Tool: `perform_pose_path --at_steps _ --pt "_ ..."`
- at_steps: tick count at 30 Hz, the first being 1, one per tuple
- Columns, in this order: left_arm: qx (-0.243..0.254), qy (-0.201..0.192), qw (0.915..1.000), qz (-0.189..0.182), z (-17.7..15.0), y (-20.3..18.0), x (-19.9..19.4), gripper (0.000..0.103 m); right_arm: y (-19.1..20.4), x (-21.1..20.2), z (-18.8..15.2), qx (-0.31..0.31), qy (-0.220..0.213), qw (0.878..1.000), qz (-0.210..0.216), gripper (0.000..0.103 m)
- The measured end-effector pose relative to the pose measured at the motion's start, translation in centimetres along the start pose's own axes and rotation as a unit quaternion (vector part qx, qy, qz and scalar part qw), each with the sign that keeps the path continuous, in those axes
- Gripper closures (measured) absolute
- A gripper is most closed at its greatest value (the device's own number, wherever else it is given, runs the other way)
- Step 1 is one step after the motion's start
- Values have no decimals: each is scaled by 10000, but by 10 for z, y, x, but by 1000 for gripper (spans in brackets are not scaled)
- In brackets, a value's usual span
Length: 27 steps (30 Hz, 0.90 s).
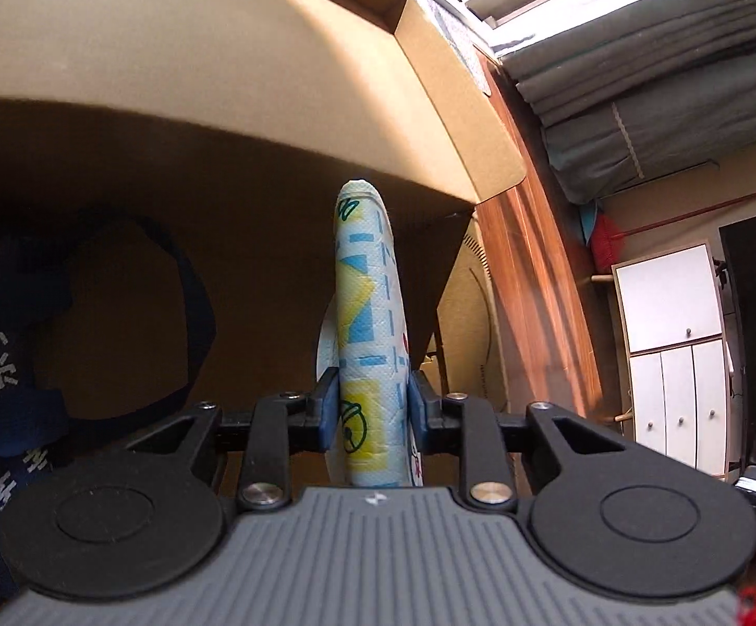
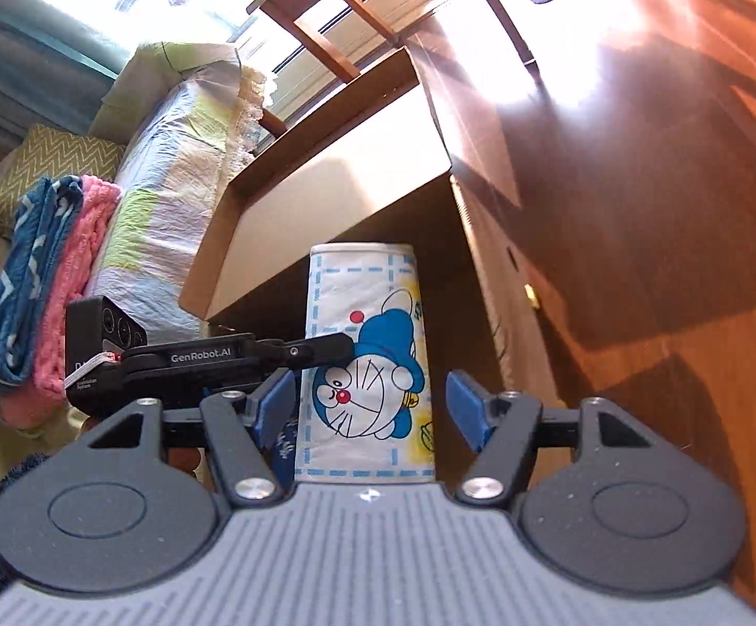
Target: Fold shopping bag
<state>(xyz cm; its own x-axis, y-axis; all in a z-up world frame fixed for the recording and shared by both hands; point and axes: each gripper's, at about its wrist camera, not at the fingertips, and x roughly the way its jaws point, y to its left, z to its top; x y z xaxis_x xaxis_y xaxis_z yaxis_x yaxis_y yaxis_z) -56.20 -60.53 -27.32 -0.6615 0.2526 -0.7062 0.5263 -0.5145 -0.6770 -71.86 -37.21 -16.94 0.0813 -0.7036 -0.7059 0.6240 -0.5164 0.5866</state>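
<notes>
We look into an open cardboard box (image 1: 253, 240), its flaps standing up around a shadowed interior. Inside, at nine o'clock in the left wrist view, lies a dark navy bag (image 1: 8, 365) with white lettering and a looped handle. The folded shopping bag (image 1: 370, 323) (pale, with blue dashes and a cartoon cat) stands edge-on at the centre, over the box's opening, and our left gripper (image 1: 373, 407) is clenched on it, both blue pads pressing its sides.

The right wrist view shows the same folded shopping bag (image 2: 365, 360) broadside, cat print facing us, with the left gripper (image 2: 336, 347) reaching in from nine o'clock to pinch its edge. Our right gripper (image 2: 370, 407) is released: its pads stand clear on either side of the bag, touching nothing.

Only the left view shows a white cabinet (image 1: 675, 360) and a red broom (image 1: 607, 245) at three o'clock. Only the right view shows a sofa (image 2: 169, 198) with folded blue and pink towels (image 2: 49, 281) at nine o'clock, and the wooden floor (image 2: 665, 208) at two o'clock.
</notes>
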Motion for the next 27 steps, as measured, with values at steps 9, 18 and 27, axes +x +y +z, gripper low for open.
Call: perform_pose_path --at_steps 9,18,27 --pt "-236 67 9997 20 2 14 40 72 -11 6 2 100 76 9995 -288 41" --pt "282 410 9967 638 -2 2 52 43 -2 9 -1 -196 245 9992 -251 41" --pt "820 523 9845 1460 1 -16 6 62 0 11 -4 -215 333 9991 -116 41"
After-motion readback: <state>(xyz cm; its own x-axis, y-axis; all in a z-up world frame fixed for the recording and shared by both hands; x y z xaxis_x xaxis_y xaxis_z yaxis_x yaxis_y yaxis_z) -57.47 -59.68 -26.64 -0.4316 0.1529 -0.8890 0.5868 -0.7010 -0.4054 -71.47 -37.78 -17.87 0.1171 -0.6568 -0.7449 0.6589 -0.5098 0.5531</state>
